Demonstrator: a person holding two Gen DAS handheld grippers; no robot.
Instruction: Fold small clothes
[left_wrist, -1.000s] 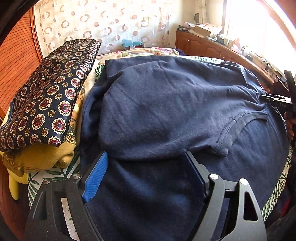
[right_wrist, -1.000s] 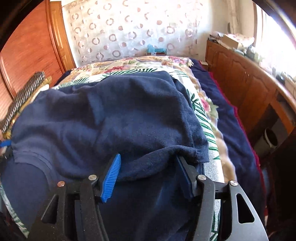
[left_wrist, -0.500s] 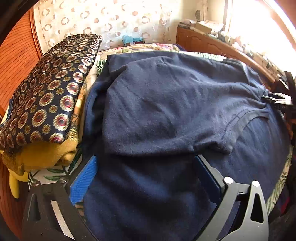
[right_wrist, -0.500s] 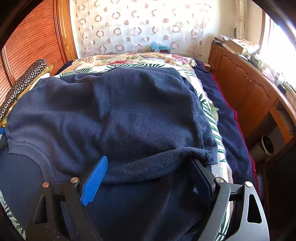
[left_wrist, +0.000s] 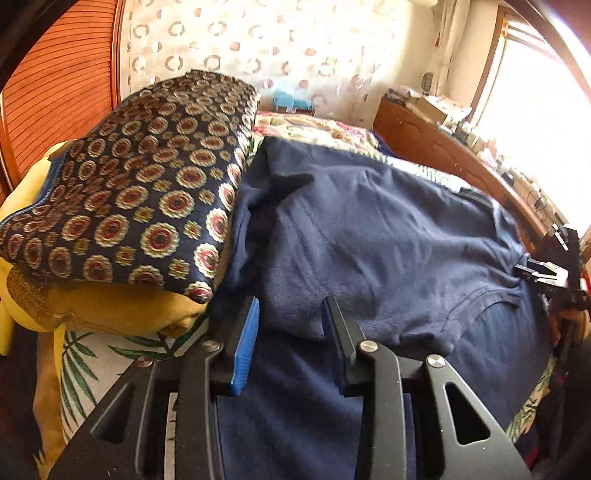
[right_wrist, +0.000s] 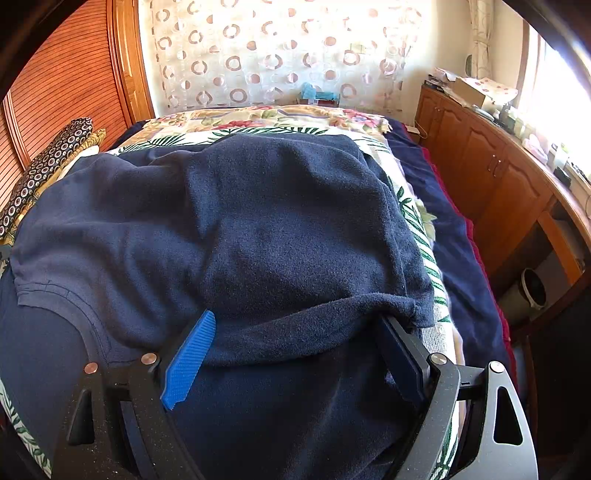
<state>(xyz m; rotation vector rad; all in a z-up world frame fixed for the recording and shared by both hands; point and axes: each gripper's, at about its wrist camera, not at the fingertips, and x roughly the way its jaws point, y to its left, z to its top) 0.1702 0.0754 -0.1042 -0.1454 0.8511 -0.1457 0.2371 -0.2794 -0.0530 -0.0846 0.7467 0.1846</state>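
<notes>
A navy blue T-shirt (left_wrist: 369, 236) lies on the bed, its top part folded toward me over the lower part; its neckline (left_wrist: 476, 299) shows at the right. My left gripper (left_wrist: 291, 314) is over the shirt's left folded edge, its jaws partly closed with a gap, cloth between them. My right gripper (right_wrist: 299, 328) is wide open at the shirt (right_wrist: 258, 229) and its right folded edge, the fold lying over the fingers. The right gripper also shows in the left wrist view (left_wrist: 550, 273).
A patterned dark cushion (left_wrist: 140, 192) lies on yellow cloth (left_wrist: 110, 310) at the left. The floral bedspread (right_wrist: 266, 118) lies under the shirt. A wooden cabinet (right_wrist: 491, 173) runs along the right. A wooden wardrobe (right_wrist: 59, 85) stands at the left.
My left gripper has moved left toward the cushion and its jaws have narrowed. My right gripper has opened wider and stayed at the right folded edge.
</notes>
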